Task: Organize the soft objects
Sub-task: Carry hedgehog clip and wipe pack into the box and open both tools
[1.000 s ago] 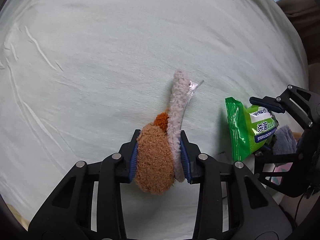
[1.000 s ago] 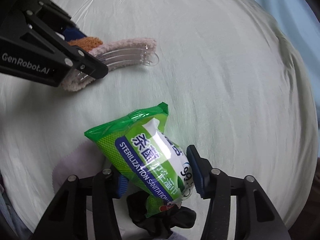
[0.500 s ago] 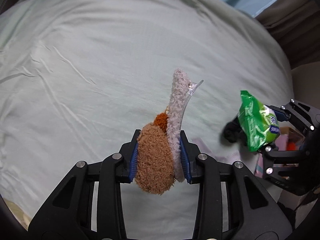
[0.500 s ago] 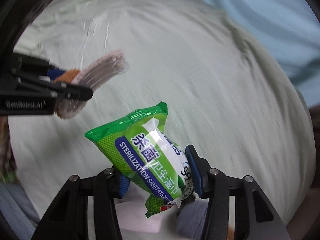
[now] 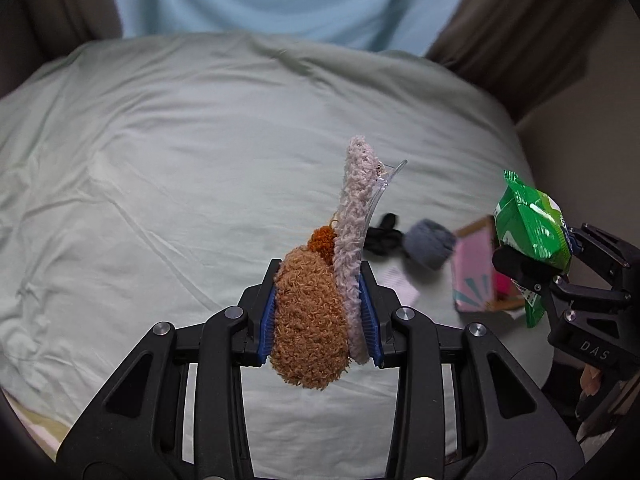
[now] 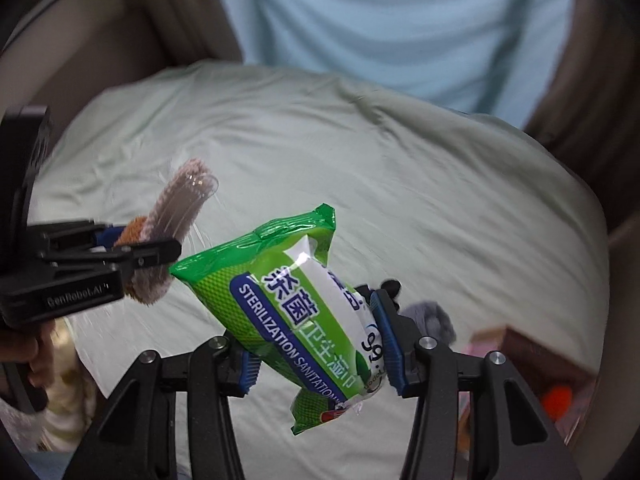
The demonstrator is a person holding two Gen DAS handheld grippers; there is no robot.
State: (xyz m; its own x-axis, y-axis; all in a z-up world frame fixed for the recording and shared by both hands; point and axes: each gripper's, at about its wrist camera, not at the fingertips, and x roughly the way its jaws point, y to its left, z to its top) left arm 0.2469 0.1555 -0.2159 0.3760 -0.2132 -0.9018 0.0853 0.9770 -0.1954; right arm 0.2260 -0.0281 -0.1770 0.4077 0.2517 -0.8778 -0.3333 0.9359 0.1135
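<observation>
While both grippers hang above the pale green bed (image 5: 168, 168), each is clamped on something soft. The left gripper (image 5: 320, 312) squeezes a plush hair clip (image 5: 316, 312) between its blue pads (image 5: 267, 322): a brown fuzzy lobe sits low on the left, a small orange pom just above it, and a long pinkish-grey furry strip backed by clear plastic runs along the right pad. The clip's long axis lies roughly along the fingers, its tip pointing far and leaning slightly right, well past the fingertips.

From the right wrist view the same clip (image 6: 176, 208) shows at far left, its strip angled up and to the right.

The right gripper (image 6: 320, 344) pinches a green wipes pack (image 6: 296, 300) near its lower end. The pack's long axis runs diagonally, its sealed top edge pointing far and left, its label reading "STERILIZATION SANITATION". In the left view it sits at right, tilted, top edge up (image 5: 532, 220).

On the bed at right lie a black scrunchie (image 5: 384, 234), a grey fluffy ball (image 5: 428, 242) just beside it, and a blurred pink box (image 5: 476, 268) nearer the edge.
</observation>
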